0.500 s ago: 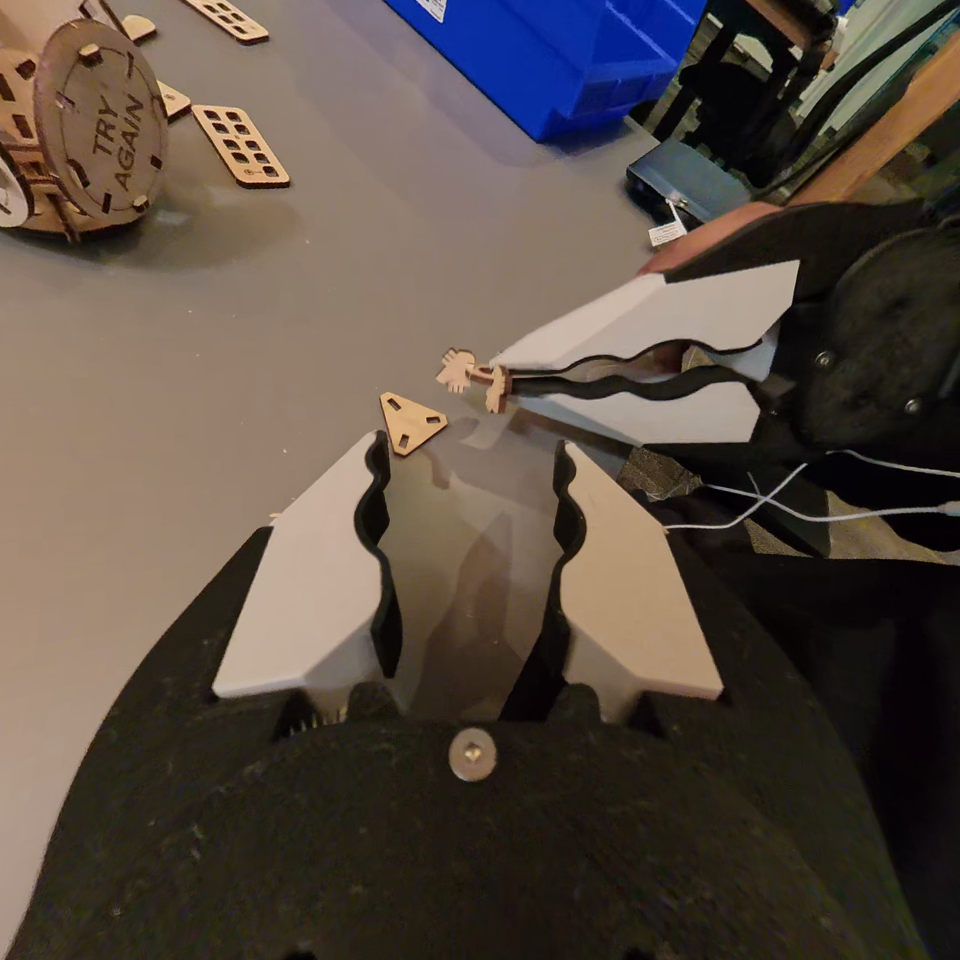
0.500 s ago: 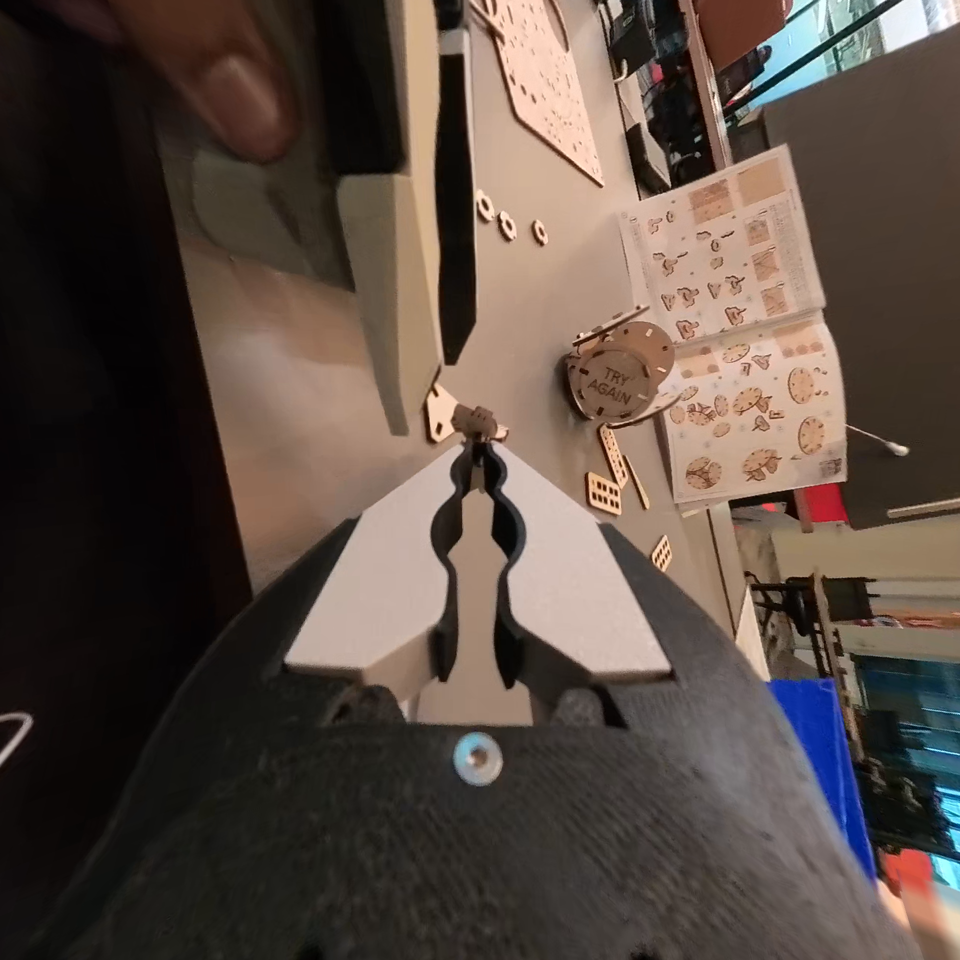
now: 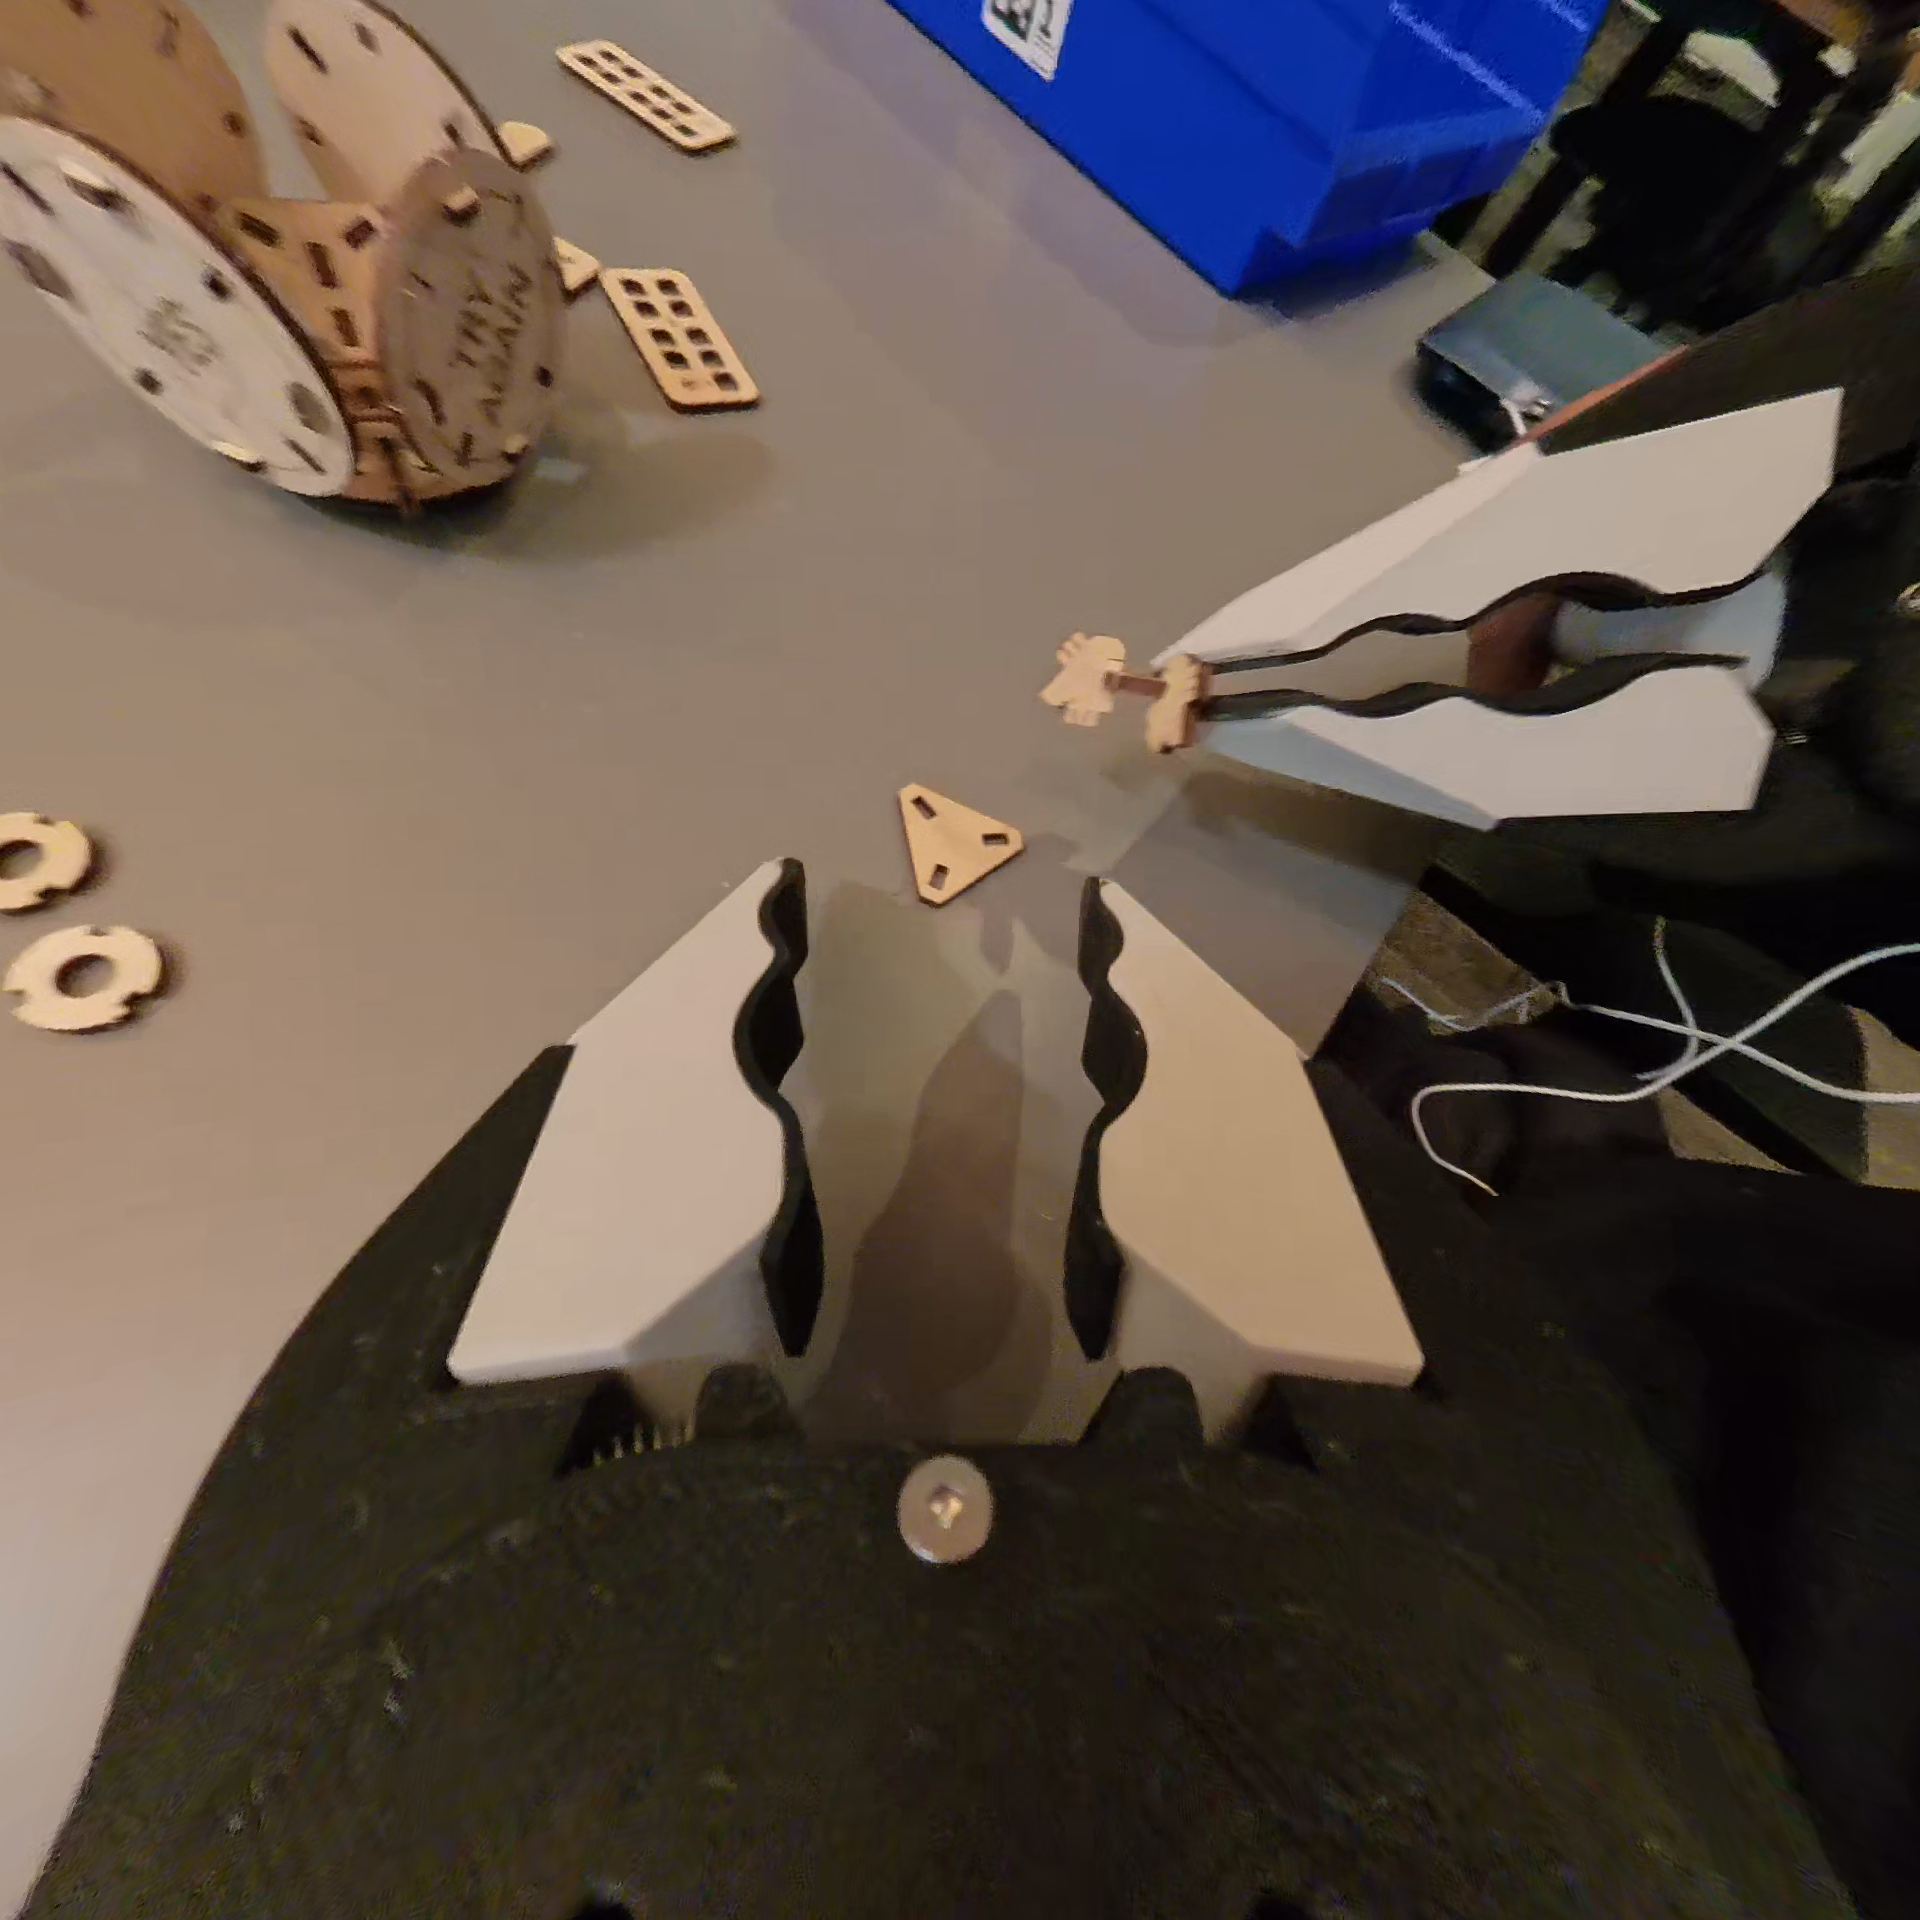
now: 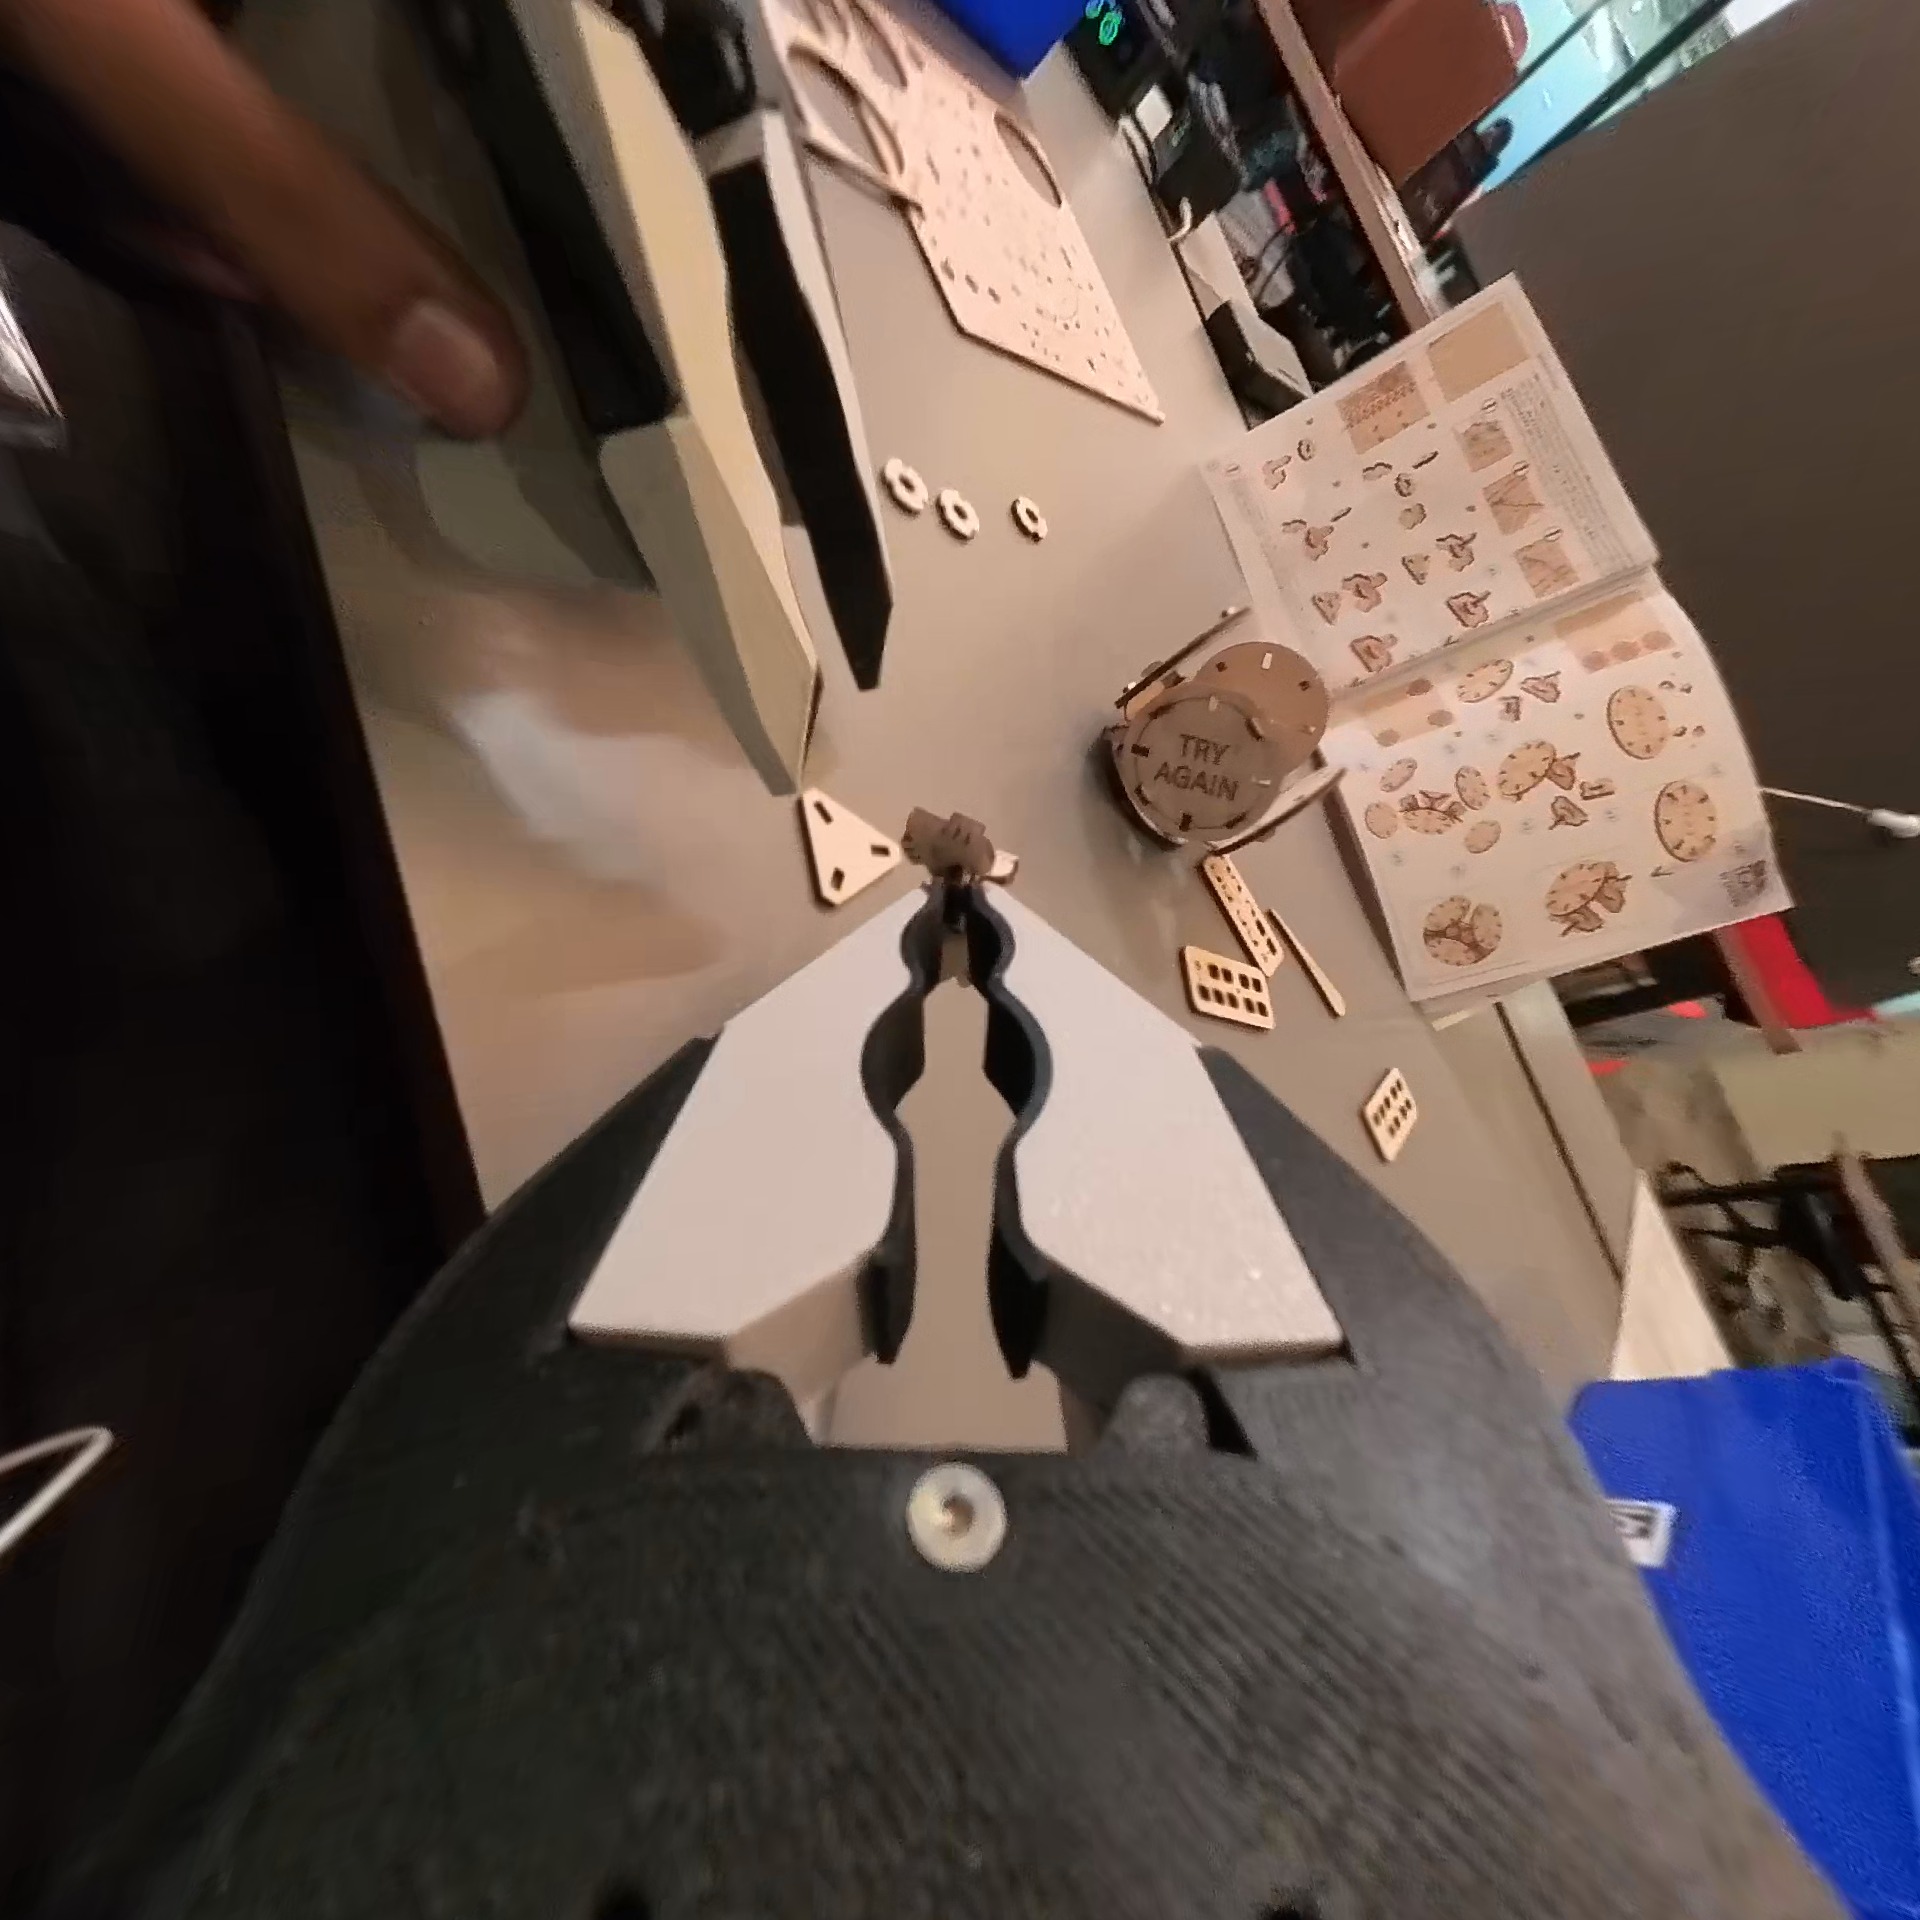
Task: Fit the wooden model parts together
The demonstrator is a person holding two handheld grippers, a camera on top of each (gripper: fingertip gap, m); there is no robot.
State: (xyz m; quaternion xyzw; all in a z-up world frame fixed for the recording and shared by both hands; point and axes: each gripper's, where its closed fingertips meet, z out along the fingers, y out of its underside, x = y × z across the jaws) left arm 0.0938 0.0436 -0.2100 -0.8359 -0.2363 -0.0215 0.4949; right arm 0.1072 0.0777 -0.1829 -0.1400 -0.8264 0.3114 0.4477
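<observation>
My left gripper (image 3: 943,883) is open and empty, low over the grey table (image 3: 520,727). A small wooden triangle plate (image 3: 951,844) with three slots lies flat just ahead of its fingertips. My right gripper (image 4: 951,899) is shut on a small wooden toothed piece on a short shaft (image 4: 948,836). In the left wrist view that piece (image 3: 1127,691) sticks out of the right gripper's tips, above and to the right of the triangle. In the right wrist view the triangle (image 4: 840,847) lies just left of the held piece, and the left gripper's finger (image 4: 727,582) hangs over it.
A round wooden drum assembly (image 3: 312,312) stands at the far left. Slotted wooden strips (image 3: 681,332), ring washers (image 3: 83,977), a punched wooden sheet (image 4: 1018,260) and an open instruction booklet (image 4: 1507,644) lie on the table. A blue bin (image 3: 1247,125) stands behind. A person's finger (image 4: 416,312) shows at upper left. There is about 5 cm between the tips of the two grippers. Between my left fingertips and the round wooden drum assembly (image 3: 312,312) there is roughly 15 cm.
My left gripper has drawn back a little and its jaws have narrowed slightly; it stays open and empty. The right gripper keeps its hold on the toothed piece.
</observation>
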